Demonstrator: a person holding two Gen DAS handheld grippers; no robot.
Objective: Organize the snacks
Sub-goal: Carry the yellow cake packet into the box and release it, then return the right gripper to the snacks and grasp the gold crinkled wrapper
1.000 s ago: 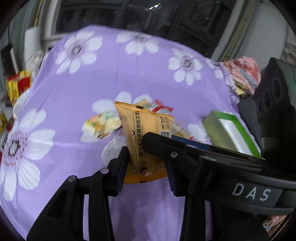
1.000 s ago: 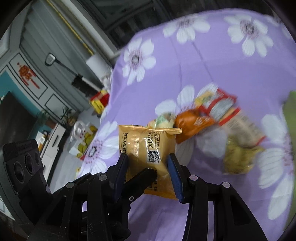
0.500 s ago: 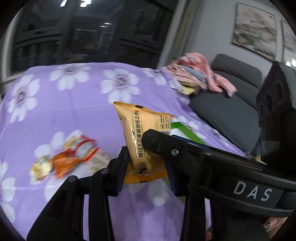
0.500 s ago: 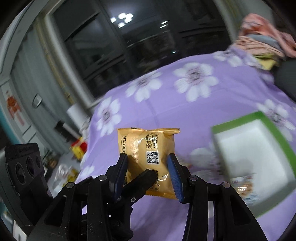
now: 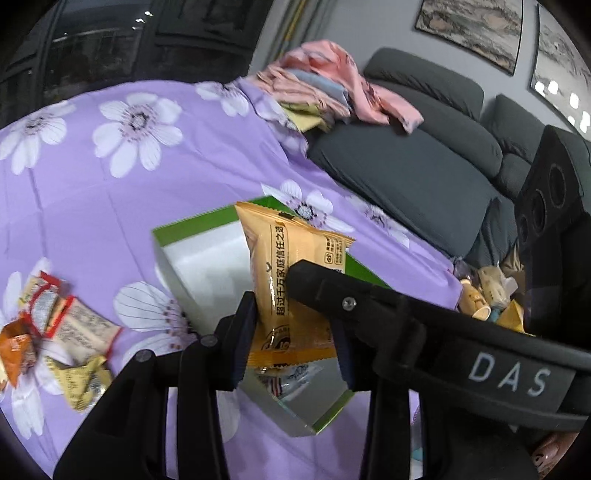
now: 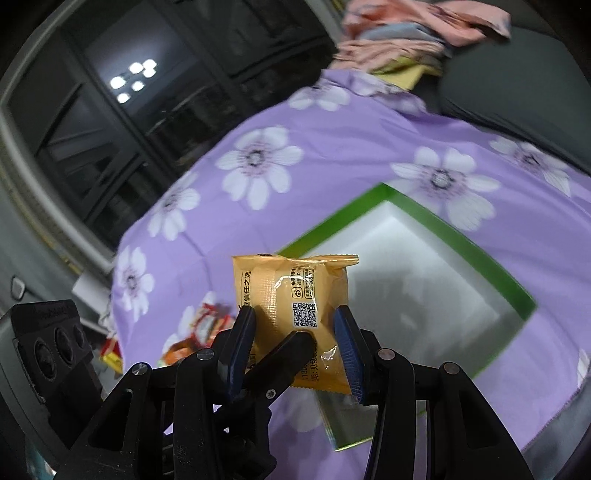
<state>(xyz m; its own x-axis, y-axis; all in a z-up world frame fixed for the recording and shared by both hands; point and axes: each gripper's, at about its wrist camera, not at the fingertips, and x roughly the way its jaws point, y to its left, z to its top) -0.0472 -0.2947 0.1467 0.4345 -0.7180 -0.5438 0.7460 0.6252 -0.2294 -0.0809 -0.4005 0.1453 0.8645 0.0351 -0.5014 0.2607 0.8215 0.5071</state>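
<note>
Both the left tongs (image 5: 293, 332) and the right tongs (image 6: 295, 339) are gripping one orange snack packet (image 5: 291, 266) above the green-rimmed box (image 6: 443, 229)

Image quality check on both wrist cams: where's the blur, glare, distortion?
Left wrist view: the orange packet and left gripper are sharp, the loose snacks are smeared, and the fisheye bends the sofa. Right wrist view: ceiling lights glare in the dark window, the clothes pile is blurred, and a shadow falls inside the green-rimmed box.
</note>
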